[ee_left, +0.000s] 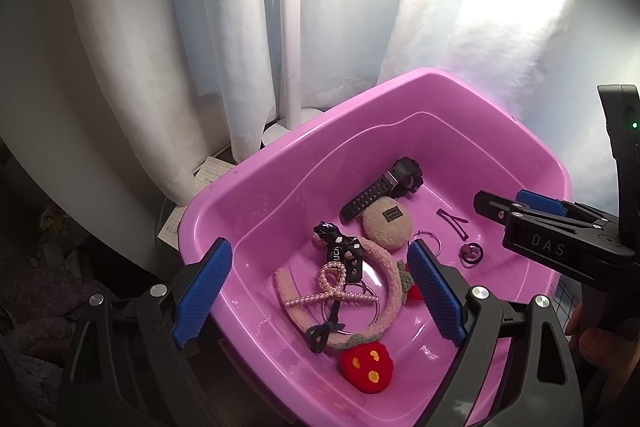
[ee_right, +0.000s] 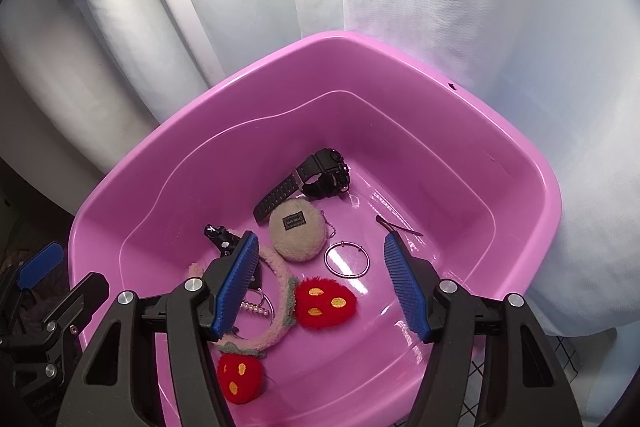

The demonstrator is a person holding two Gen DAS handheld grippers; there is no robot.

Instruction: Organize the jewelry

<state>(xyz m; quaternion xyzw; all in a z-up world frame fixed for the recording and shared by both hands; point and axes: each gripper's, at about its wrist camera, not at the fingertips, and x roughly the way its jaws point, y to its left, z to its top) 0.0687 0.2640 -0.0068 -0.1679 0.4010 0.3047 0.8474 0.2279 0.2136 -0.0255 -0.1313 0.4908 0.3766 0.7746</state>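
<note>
A pink plastic basin [ee_left: 248, 195] [ee_right: 520, 163] holds the jewelry: a black watch [ee_left: 384, 187] [ee_right: 312, 179], a beige fuzzy pouch [ee_left: 387, 229] [ee_right: 296, 235], a fuzzy pink headband with red strawberries [ee_left: 366, 371] [ee_right: 324, 303], a pearl clip [ee_left: 328, 291], a black ribbon [ee_left: 340, 247], a thin silver hoop [ee_right: 347, 259], a dark hair clip [ee_left: 454, 221] [ee_right: 396, 225] and a small ring [ee_left: 471, 255]. My left gripper [ee_left: 320, 299] is open above the pearl clip. My right gripper [ee_right: 320, 279] is open above the strawberry and hoop; it also shows in the left wrist view [ee_left: 504, 207].
White curtains [ee_left: 360, 7] [ee_right: 460, 7] hang behind the basin. A white lamp stand [ee_left: 290, 67] rises at the back left. Papers [ee_left: 212, 173] lie beside the basin's left corner. Dark fabric [ee_left: 36, 307] lies at the left.
</note>
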